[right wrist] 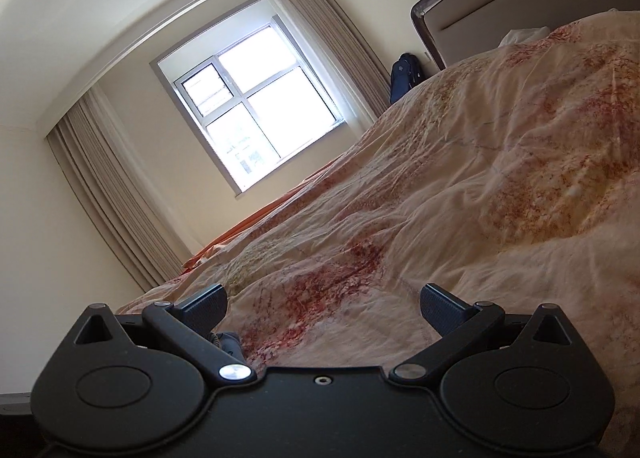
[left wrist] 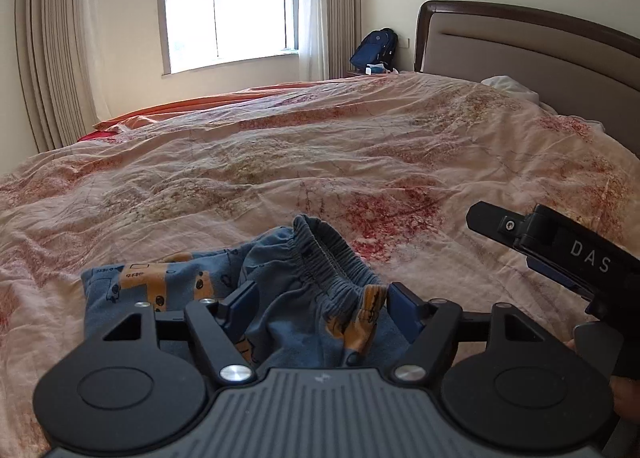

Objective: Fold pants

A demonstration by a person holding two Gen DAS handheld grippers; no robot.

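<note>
We see the bed [left wrist: 360,146] filling both views, its rumpled floral cover giving a soft, uneven surface. The pants [left wrist: 280,298], small, blue with orange print, lie bunched near the bed's near edge, waistband [left wrist: 332,258] standing up in a loop.

Left gripper [left wrist: 316,306]: jaws spread, straddling the cloth just below the waistband; pads not pressing on it, so nothing is pinched. Right gripper [right wrist: 322,314]: jaws spread wide with only bed cover between them. Its camera is rolled, tilting the room. In the left view it hangs to the right of the pants, apart from them. A scrap of blue-grey at the right view's lower left is possibly the pants' edge; too little shows to be sure.

Judgement on the step: the pants are still a heap, so we take this as regrasp and flatten. Best to pinch the waistband at its two ends, one gripper each, catching both layers, then lift and draw outward until the legs hang straight before laying flat. The soft cover may snag; lift clear rather than drag.

Room: window [left wrist: 228,2] with curtains [left wrist: 52,46] behind, headboard [left wrist: 520,50] to the right, a dark backpack [left wrist: 374,48] beside it.
</note>
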